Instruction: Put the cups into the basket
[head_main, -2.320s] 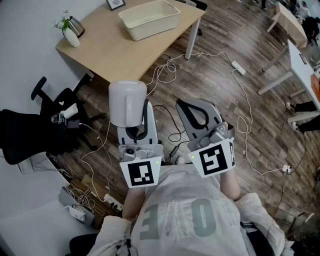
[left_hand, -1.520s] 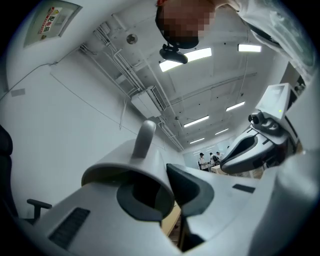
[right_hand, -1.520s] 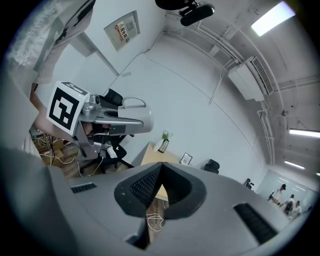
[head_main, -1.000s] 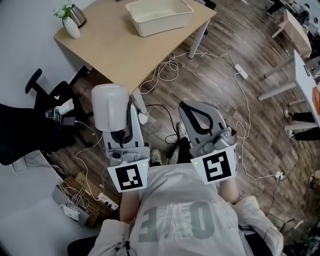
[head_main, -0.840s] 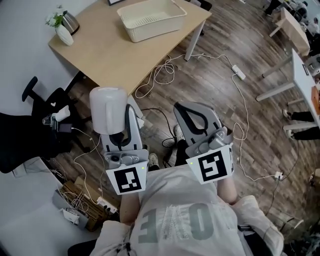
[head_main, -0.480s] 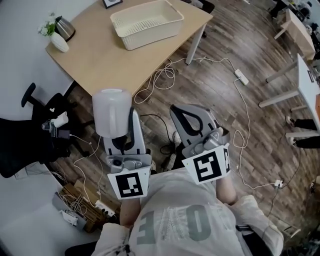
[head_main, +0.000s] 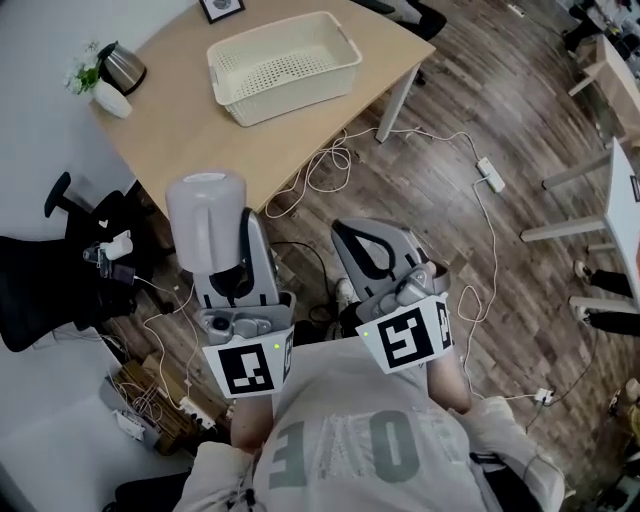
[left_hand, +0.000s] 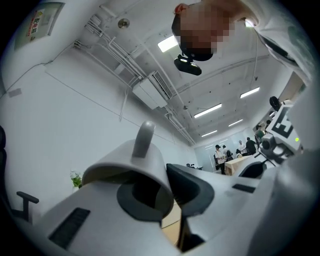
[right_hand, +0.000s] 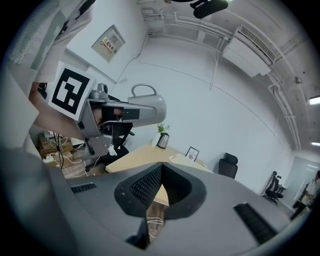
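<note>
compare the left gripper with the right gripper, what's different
The left gripper is clamped on a white cup; the right gripper holds nothing. The left gripper's jaws are spread by the cup; the right gripper's jaws meet at the tips. Both hang over the wooden floor, short of the table with the basket.

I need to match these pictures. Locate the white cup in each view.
Head view: white cup left of centre.
Left gripper view: cup lower centre, clamped between the jaws.
Right gripper view: cup upper centre-left, handle up.
Shared landmark: the small plant on the table corner, seen in all three.
</note>
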